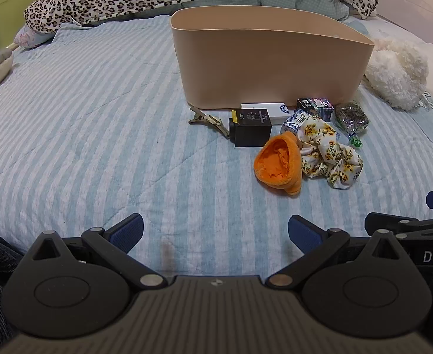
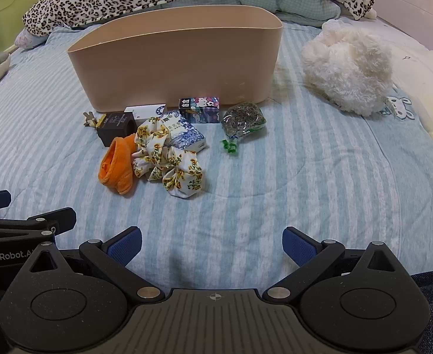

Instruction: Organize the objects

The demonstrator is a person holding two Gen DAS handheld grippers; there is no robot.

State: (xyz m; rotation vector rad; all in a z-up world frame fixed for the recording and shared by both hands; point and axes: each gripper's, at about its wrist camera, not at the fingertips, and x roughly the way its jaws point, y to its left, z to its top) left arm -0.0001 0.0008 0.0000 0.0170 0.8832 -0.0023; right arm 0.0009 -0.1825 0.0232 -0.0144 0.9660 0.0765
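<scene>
Both sets of blue-padded fingers stand wide apart with nothing between them: the left gripper (image 1: 215, 231) and the right gripper (image 2: 212, 243) hover low over the striped bed cover (image 2: 319, 177), well short of the clutter.

Taking the beige bin (image 2: 175, 67) as the landmark, everything to be sorted lies in a loose heap along its near wall. Closest to the fingers, and farthest out from the bin, are the orange plush piece (image 2: 116, 163) and the floral scrunchie (image 2: 169, 159), touching each other. Both look soft, light and squashy; a pinch across a bunched fold should hold either, with little risk of damage.

Nearer the bin sit the black box (image 1: 250, 129), the blue-and-white packet (image 2: 184, 134) partly under the scrunchie, the cartoon-printed box (image 2: 199, 110) and a white box (image 1: 263, 109) almost against the wall. The boxes seem rigid and light, best gripped across their narrow sides. The hair clip (image 1: 207, 121), off the bin's left end beside the black box, is thin and flat, likely awkward to lift from soft bedding. The clear bag of dried bits (image 2: 243, 119), tied with green ribbon, may be slippery; its tied neck looks the safest hold.

From these low views the bin's inside is hidden, so its contents cannot be told.
</scene>
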